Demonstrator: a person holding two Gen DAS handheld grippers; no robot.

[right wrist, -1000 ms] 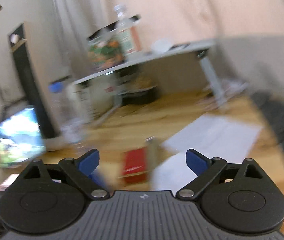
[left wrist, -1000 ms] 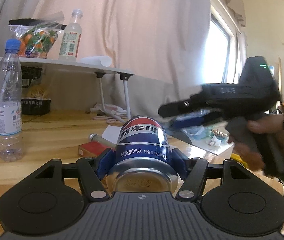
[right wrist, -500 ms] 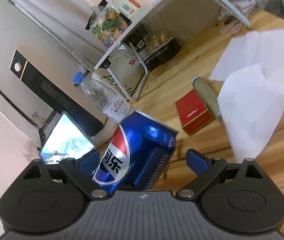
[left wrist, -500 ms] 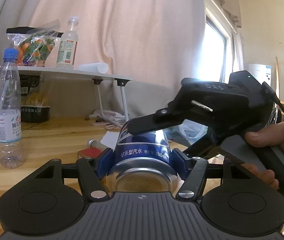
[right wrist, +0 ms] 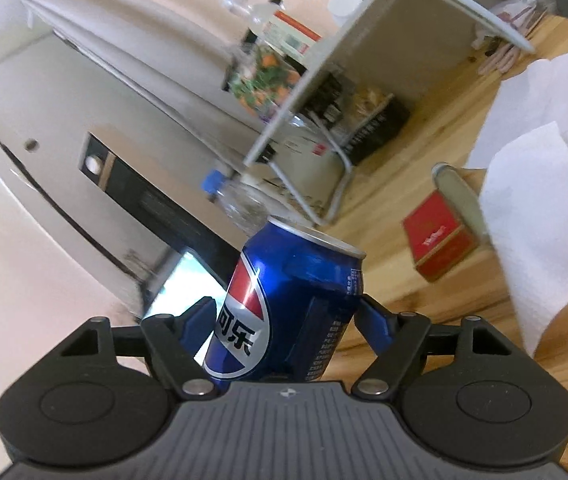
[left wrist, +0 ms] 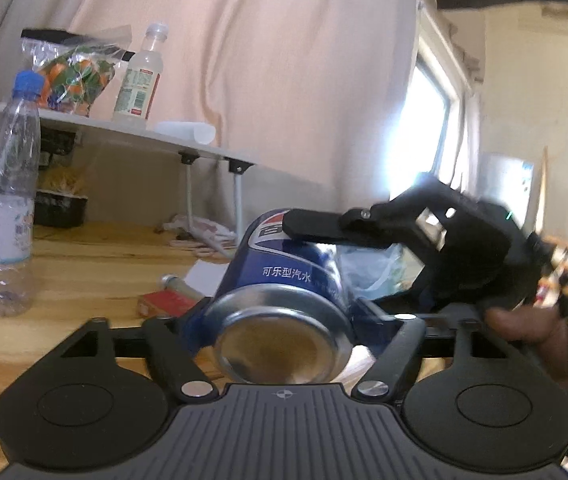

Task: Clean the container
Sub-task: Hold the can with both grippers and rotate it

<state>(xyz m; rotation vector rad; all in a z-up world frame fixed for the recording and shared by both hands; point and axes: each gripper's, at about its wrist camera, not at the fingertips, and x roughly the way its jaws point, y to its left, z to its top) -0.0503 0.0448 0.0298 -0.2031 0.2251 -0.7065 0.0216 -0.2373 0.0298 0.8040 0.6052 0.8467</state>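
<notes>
A blue Pepsi can [left wrist: 284,280] is held off the wooden table, its silver base toward the left wrist camera. It also shows in the right wrist view [right wrist: 288,312]. My left gripper [left wrist: 280,312] sits around its lower end, and the can looks tilted and loose between the blue pads. My right gripper [right wrist: 284,312] is shut on the can's body; in the left wrist view its black finger [left wrist: 324,228] lies across the top of the can. White paper towels [right wrist: 540,216] lie on the table to the right.
A clear water bottle [left wrist: 4,200] stands at the left. A red box [right wrist: 440,236] and a metal tube [right wrist: 460,196] lie beside the towels. A small white folding table [left wrist: 144,132] with a drink bottle and a snack bag stands behind.
My right gripper has come in from the right and closed on the can. My left gripper's jaws have widened, and the can has tilted.
</notes>
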